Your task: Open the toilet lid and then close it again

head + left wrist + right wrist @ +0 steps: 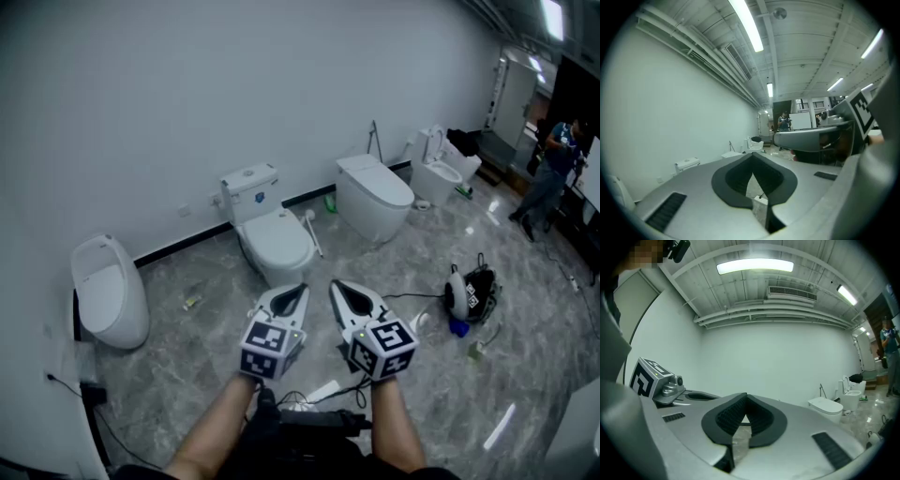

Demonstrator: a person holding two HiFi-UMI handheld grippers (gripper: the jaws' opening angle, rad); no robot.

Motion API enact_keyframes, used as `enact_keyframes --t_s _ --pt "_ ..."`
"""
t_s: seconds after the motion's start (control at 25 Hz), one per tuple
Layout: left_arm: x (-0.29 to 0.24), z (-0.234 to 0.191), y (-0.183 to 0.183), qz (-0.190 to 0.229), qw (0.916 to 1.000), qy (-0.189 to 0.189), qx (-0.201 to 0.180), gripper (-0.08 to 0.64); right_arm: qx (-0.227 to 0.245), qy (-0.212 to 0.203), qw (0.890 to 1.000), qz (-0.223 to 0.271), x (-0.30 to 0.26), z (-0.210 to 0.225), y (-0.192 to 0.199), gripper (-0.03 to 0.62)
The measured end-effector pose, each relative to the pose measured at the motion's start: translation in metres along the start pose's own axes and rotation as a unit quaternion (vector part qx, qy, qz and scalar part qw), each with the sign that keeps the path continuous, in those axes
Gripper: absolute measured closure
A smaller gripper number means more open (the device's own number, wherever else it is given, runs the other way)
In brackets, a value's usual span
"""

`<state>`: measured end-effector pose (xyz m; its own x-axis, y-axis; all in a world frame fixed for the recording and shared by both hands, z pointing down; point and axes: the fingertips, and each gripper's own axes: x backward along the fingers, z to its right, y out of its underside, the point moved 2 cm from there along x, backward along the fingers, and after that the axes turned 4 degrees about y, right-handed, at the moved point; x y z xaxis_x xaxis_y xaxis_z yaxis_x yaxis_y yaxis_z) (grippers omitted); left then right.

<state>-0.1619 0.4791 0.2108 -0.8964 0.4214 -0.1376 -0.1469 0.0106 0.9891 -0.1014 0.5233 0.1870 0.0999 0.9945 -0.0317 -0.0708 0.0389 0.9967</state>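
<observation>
Both grippers shut and empty, held short of the tank toilet.

I found the left gripper point(302, 288) and the right gripper point(336, 285) side by side, each with its jaws pressed together on nothing. The tank toilet point(272, 239) stood just beyond them against the white wall, its lid point(284, 236) down and clear of both grippers. A tankless toilet point(375, 195) sat to its right and a rounded toilet point(110, 295) to its left. A far toilet point(437, 172) had its lid raised. A black bag point(473, 292) lay on the marble floor point(187, 375) at right, and a person point(551, 178) stood at the far end.
</observation>
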Motion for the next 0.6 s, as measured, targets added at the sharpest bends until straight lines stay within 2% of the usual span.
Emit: enact_keyframes --t_s 0.6 --pt "-0.02 -0.006 0.006 -0.011 0.9998 -0.019 0.001 0.551 -0.009 -0.007 1.0 -0.003 -0.01 0.024 0.008 0.581"
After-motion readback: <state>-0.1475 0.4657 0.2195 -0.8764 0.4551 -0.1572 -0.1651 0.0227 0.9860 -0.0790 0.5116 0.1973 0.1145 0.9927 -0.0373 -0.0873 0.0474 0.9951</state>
